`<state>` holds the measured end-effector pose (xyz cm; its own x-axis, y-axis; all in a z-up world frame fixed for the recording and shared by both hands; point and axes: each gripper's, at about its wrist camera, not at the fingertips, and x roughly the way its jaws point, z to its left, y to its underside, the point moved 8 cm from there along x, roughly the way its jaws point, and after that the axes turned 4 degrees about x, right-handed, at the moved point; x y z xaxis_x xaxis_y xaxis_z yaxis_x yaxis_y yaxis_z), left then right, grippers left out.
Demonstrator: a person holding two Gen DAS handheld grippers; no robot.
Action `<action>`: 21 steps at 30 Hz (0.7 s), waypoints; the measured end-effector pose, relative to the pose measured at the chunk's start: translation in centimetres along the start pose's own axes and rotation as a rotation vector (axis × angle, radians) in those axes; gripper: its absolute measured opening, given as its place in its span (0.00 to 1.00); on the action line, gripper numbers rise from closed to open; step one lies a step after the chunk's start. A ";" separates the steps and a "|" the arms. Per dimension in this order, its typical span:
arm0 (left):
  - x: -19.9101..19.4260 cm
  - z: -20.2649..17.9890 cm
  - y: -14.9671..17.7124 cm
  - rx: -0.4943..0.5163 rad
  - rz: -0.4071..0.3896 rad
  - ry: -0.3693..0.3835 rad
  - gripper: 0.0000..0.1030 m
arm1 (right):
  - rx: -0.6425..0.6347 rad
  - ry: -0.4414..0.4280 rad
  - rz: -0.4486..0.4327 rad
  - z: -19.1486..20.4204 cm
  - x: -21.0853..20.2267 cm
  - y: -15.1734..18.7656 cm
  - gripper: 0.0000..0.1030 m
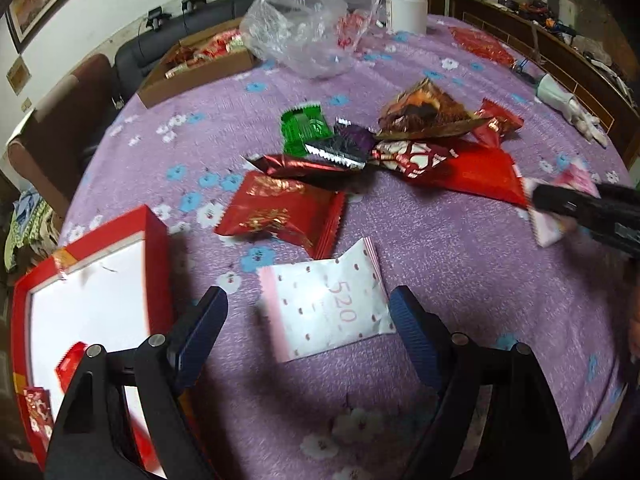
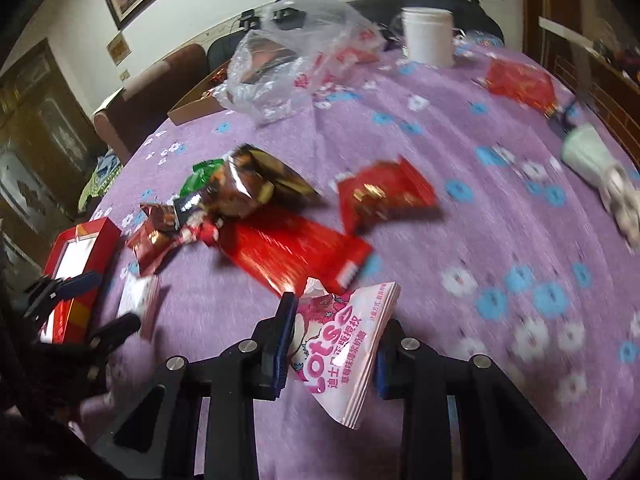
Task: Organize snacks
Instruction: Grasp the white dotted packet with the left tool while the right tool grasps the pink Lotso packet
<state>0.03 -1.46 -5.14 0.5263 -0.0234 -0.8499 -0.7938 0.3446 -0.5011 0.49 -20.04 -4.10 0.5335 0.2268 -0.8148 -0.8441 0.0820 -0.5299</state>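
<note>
Pink "Lotso" snack packet (image 2: 344, 344) is sitting clamped in the right tongs (image 2: 332, 344), hanging above the purple flowered counter (image 2: 460, 216). Left tongs (image 1: 308, 320) are gaping apart around a white pink-edged sachet (image 1: 326, 312) reading "520", lying flat between them. Red white-lined box (image 1: 92, 300) is waiting left. Thin foil could be slipping free if squeezed off-centre.

White packet (image 1: 326, 308): "520" in pink digits. Pink packet (image 2: 344, 344): "Lots" in large letters, Chinese text beside it, too blurred to read.
</note>
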 end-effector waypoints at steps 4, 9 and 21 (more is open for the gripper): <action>1.0 0.1 0.1 -0.046 0.005 0.042 0.81 | 0.060 -0.039 0.024 -1.3 -0.6 1.4 0.32; 1.1 0.0 0.2 -0.076 -0.006 0.066 0.74 | 0.080 -0.039 0.009 -1.5 -0.8 1.8 0.32; -0.8 -2.2 1.1 -0.040 -0.047 0.141 0.48 | 0.084 -0.040 0.005 -0.5 -1.3 3.0 0.32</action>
<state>-1.96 -3.14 -5.40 0.5175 -0.1707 -0.8385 -0.7824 0.3024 -0.5444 -2.68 -20.54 -4.73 0.5278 0.2660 -0.8066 -0.8493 0.1611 -0.5027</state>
